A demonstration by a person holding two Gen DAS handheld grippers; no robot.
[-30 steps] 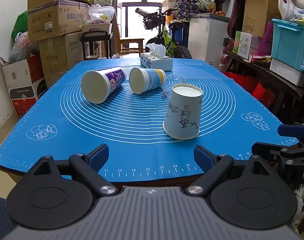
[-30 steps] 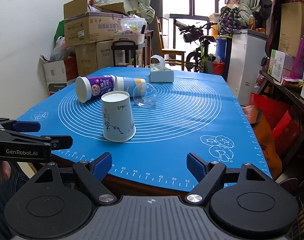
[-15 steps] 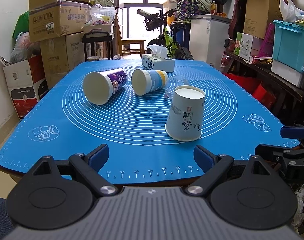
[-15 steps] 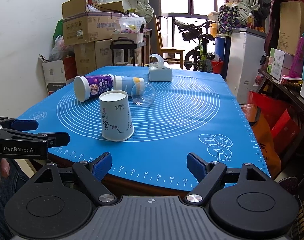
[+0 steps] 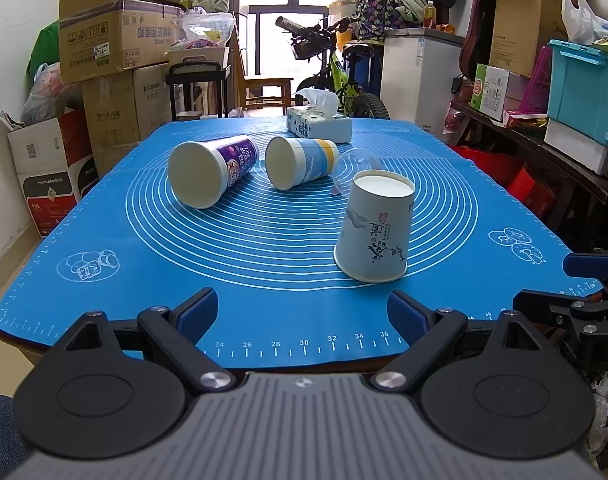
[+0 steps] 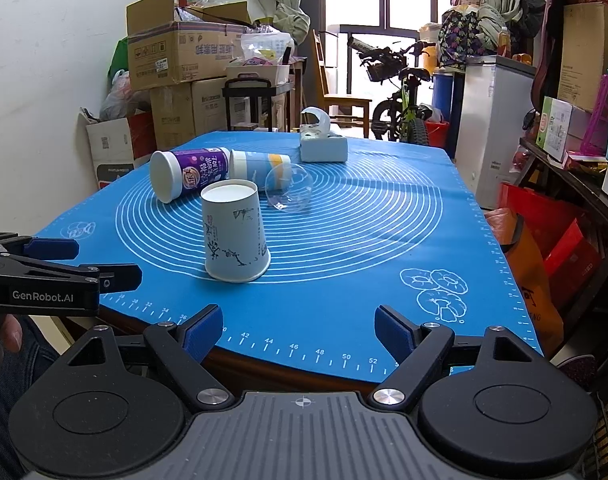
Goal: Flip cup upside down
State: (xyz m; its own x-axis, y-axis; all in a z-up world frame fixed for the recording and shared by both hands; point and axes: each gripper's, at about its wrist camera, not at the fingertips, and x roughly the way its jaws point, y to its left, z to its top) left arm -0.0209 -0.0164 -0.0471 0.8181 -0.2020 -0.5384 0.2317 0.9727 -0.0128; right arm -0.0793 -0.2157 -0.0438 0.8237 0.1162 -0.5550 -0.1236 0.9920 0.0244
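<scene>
A white paper cup with ink drawings [image 5: 373, 228] stands upside down on the blue mat [image 5: 264, 248]; it also shows in the right wrist view [image 6: 235, 232]. A purple cup [image 5: 212, 170] and a blue-and-yellow cup [image 5: 300, 162] lie on their sides behind it, with a clear plastic cup [image 6: 290, 187] on its side next to them. My left gripper [image 5: 302, 316] is open and empty at the mat's near edge. My right gripper [image 6: 298, 334] is open and empty at the near edge, to the right of the left one.
A tissue box [image 5: 319, 124] sits at the far end of the mat. Stacked cardboard boxes [image 5: 116, 52] stand left of the table. A bicycle [image 5: 335, 68], a white cabinet [image 5: 419, 76] and shelves with bins [image 5: 575, 80] stand behind and to the right.
Both grippers have drawn back slightly from the table and drifted a little; the cups have not moved. Both grippers stay open.
</scene>
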